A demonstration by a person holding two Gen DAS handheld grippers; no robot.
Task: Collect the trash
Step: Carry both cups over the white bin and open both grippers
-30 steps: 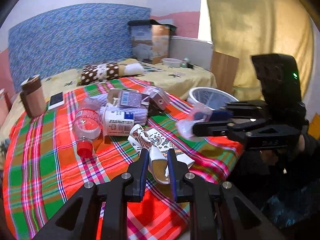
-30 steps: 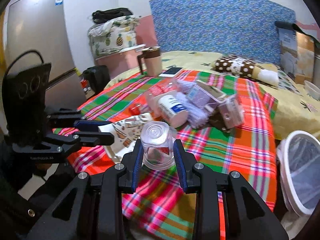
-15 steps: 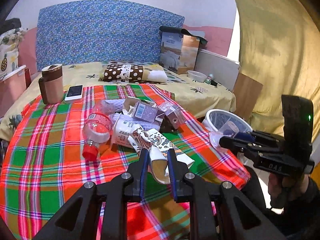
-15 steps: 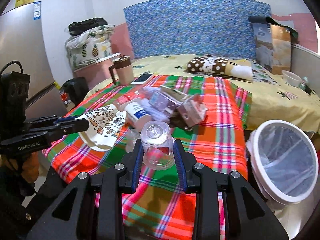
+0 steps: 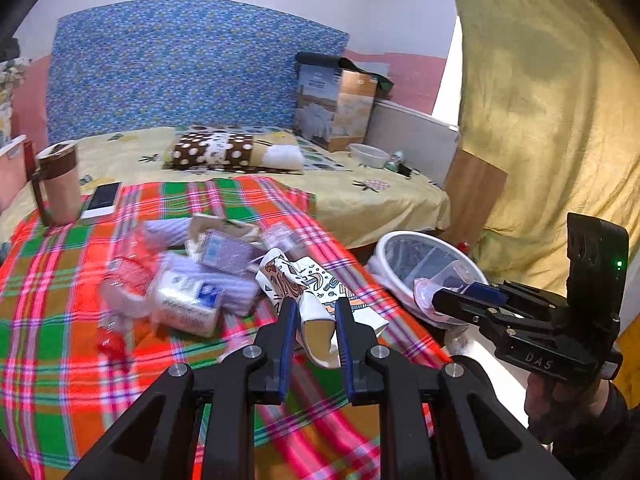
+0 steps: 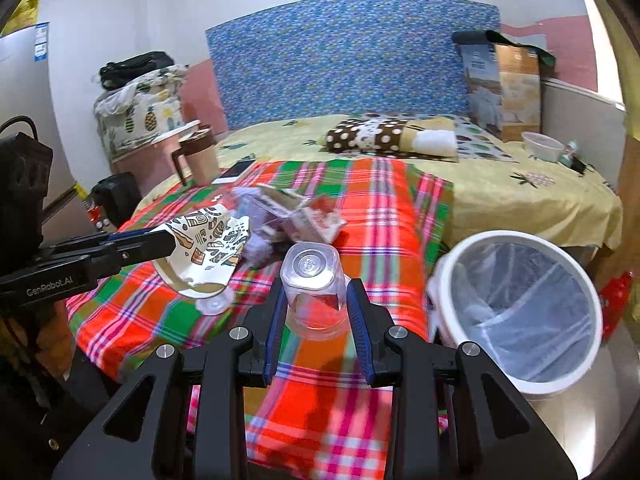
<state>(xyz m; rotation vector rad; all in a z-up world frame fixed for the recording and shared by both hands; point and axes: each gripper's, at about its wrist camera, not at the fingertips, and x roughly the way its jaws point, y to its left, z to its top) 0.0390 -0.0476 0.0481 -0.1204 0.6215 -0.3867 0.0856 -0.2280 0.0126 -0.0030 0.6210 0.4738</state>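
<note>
My left gripper [image 5: 314,308] is shut on a crushed patterned paper cup [image 5: 310,296] and holds it above the plaid cloth; the cup also shows in the right wrist view [image 6: 204,248]. My right gripper [image 6: 314,292] is shut on a clear plastic cup [image 6: 314,292], bottom toward the camera, held just left of the white trash bin [image 6: 516,312]. In the left wrist view the right gripper [image 5: 440,300] holds that clear cup [image 5: 444,284] over the near rim of the bin [image 5: 384,248]. A pile of trash [image 5: 192,280] with a bottle and cartons lies on the cloth.
A brown mug [image 5: 60,184] and a phone [image 5: 102,200] stand at the cloth's far left. A polka-dot pillow [image 5: 224,152], a cardboard box [image 5: 336,108] and a white bowl [image 5: 368,155] are on the yellow bed behind. A yellow curtain [image 5: 540,120] hangs on the right.
Both grippers have swung right toward the bin, each still holding its cup. The right gripper's clear cup has come from over the cloth to the bin's rim.
</note>
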